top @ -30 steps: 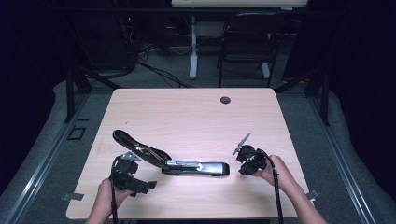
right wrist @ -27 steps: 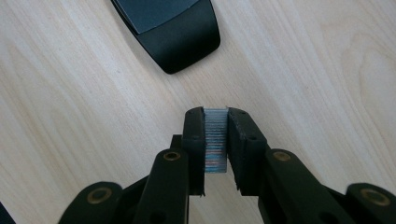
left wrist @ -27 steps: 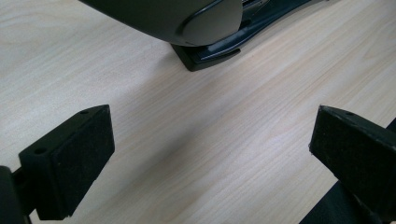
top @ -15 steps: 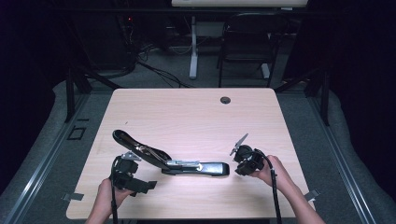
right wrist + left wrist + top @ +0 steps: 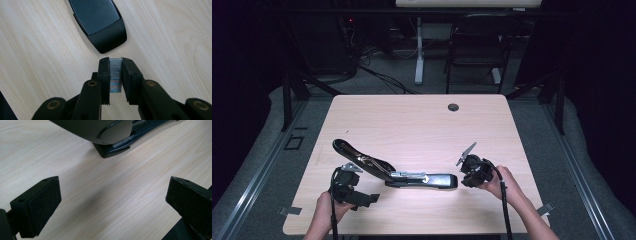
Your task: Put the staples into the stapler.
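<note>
A black stapler [image 5: 427, 180] lies open on the wooden table [image 5: 422, 125], its top arm [image 5: 359, 156] swung up to the left. The rounded end of that arm [image 5: 100, 130] hangs over the base [image 5: 117, 147] just beyond my left gripper [image 5: 112, 187], which stands open and wide with only bare table between its pads. In the high view the left gripper [image 5: 354, 187] sits at the front left of the stapler. My right gripper [image 5: 115, 62] is shut on a strip of staples [image 5: 115, 75], a little short of the stapler's flat black end [image 5: 100, 22]. Seen from above, the right gripper [image 5: 465, 178] is at that end's right.
A small round grommet [image 5: 453, 107] is set into the table's far edge. Behind the table stand a chair [image 5: 474, 50] and a white desk leg [image 5: 419, 50], with cables on the floor. The table's far half is bare wood.
The right gripper with the staples has edged slightly left toward the stapler's end. The left gripper and the stapler have stayed put.
</note>
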